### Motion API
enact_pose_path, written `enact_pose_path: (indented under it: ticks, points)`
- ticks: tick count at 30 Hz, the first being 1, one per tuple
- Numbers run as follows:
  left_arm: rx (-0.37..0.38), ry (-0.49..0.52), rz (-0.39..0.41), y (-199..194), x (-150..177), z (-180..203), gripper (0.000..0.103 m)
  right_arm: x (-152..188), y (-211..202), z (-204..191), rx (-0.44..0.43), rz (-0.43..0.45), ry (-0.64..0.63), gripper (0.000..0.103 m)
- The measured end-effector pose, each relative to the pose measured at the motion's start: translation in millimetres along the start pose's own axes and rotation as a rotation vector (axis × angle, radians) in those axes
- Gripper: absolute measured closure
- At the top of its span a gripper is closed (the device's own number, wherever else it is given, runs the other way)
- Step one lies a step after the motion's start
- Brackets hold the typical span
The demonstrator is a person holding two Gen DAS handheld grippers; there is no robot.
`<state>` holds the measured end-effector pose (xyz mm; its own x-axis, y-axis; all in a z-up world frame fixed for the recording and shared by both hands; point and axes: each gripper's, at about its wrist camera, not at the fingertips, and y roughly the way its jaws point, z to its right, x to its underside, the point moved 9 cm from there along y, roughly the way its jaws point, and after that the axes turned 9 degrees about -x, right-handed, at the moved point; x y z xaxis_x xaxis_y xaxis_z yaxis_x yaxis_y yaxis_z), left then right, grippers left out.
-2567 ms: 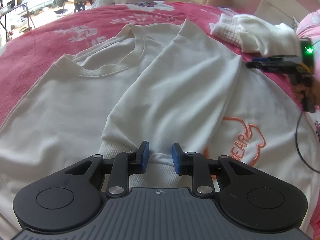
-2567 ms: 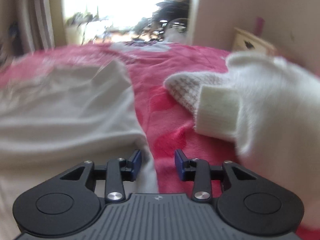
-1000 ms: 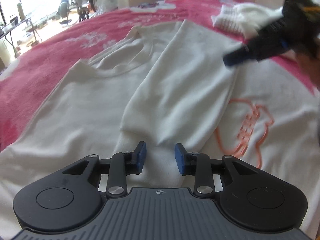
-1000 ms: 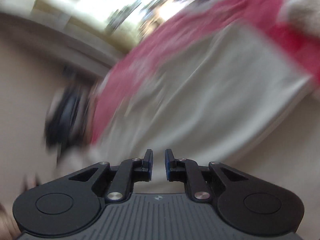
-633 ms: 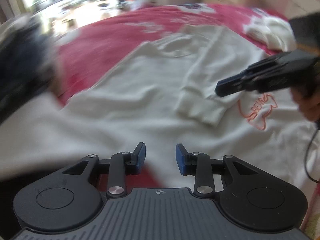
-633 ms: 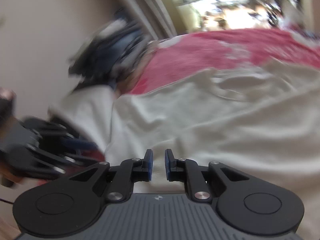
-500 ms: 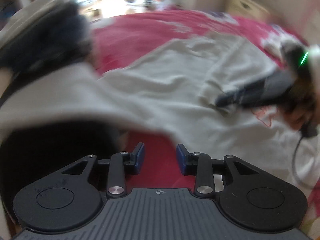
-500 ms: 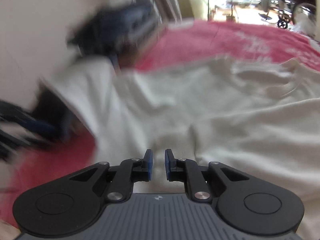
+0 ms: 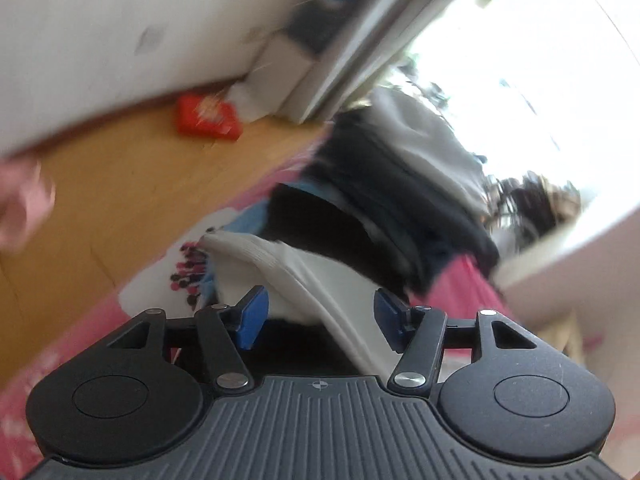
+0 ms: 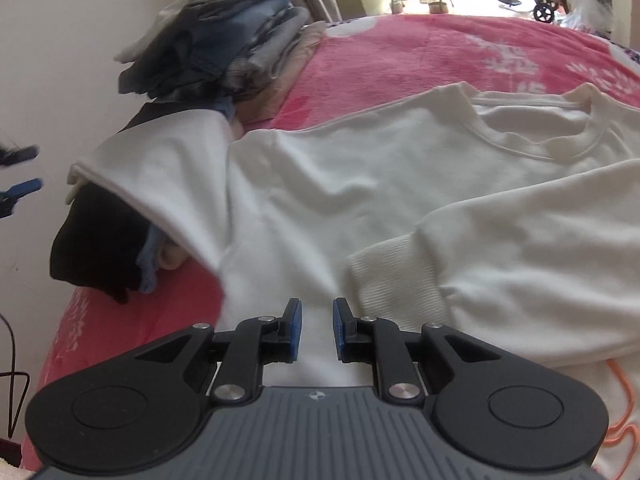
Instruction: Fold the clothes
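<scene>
Looking along my left gripper (image 9: 318, 312), I see its fingers spread wide with the ribbed cuff (image 9: 256, 254) of the white sweatshirt's sleeve lying between them, not pinched; the view is blurred and tilted toward a wooden floor (image 9: 120, 184); my right gripper (image 10: 316, 326) has a narrow gap between its blue pads and holds nothing, hovering over the white sweatshirt (image 10: 360, 168) spread on the pink bedspread (image 10: 420, 48); one sleeve (image 10: 500, 240) is folded across the chest; the other drapes over a dark pile of clothes (image 10: 104, 248) at the bed's edge; a taller stack of folded clothes (image 10: 224, 36) sits behind.
</scene>
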<state>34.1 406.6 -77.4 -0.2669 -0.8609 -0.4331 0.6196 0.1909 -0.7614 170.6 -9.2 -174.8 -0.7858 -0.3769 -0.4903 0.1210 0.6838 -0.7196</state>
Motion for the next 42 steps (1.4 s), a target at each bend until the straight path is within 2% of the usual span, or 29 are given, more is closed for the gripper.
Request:
enact_pose_path:
  ticks: [4,9,11,12,16,18,21,24,26,29,33,37,40,42]
  points:
    - [-0.037,-0.133,-0.074,22.9,-11.4,-20.3,0.044,3.4,-0.8,-7.9,-0.004,-0.011,-0.002,0.084]
    - [-0.036,-0.198,-0.114,46.0,-17.7,-16.8,0.046,7.0,-4.3,-9.1,0.003,-0.011,0.003,0.081]
    - [-0.036,-0.213,-0.128,48.4,-19.3,-20.8,0.052,8.6,-5.3,-7.4,0.005,-0.01,0.014,0.08]
    - [-0.036,-0.221,-0.134,48.8,-20.0,-23.5,0.059,9.5,-6.0,-6.9,0.005,-0.011,0.019,0.08]
    - [-0.041,-0.182,-0.086,49.9,-24.1,-18.9,0.086,11.9,-9.7,-4.1,0.012,-0.007,0.022,0.08]
    - [-0.044,-0.152,-0.058,50.0,-26.9,-14.4,0.093,13.0,-11.5,-1.5,0.017,-0.004,0.028,0.08]
    - [-0.107,-0.043,0.005,51.4,-27.9,-1.6,0.098,14.7,-14.9,2.8,0.023,0.003,0.042,0.08]
    - [-0.102,0.027,0.1,39.1,-26.8,20.4,0.1,16.5,-22.4,7.7,0.033,0.022,0.056,0.08]
    - [-0.05,0.099,0.172,19.2,-23.9,48.9,0.1,17.6,-31.5,12.2,0.042,0.043,0.068,0.08]
    - [0.069,0.275,0.255,-14.0,-10.2,109.9,0.1,21.2,-49.4,23.2,0.055,0.077,0.093,0.079]
    - [0.261,0.5,0.341,-55.4,28.4,206.1,0.1,31.4,-75.9,53.4,0.092,0.129,0.163,0.079]
    - [0.455,0.639,0.323,-71.2,89.2,302.0,0.1,41.7,-105.4,88.9,0.127,0.198,0.254,0.079]
    - [0.579,0.728,0.25,-62.2,150.6,372.7,0.1,48.9,-131.2,118.5,0.15,0.265,0.328,0.079]
    - [0.626,0.783,0.206,-48.2,195.7,409.1,0.1,54.5,-149.5,139.7,0.17,0.307,0.374,0.079]
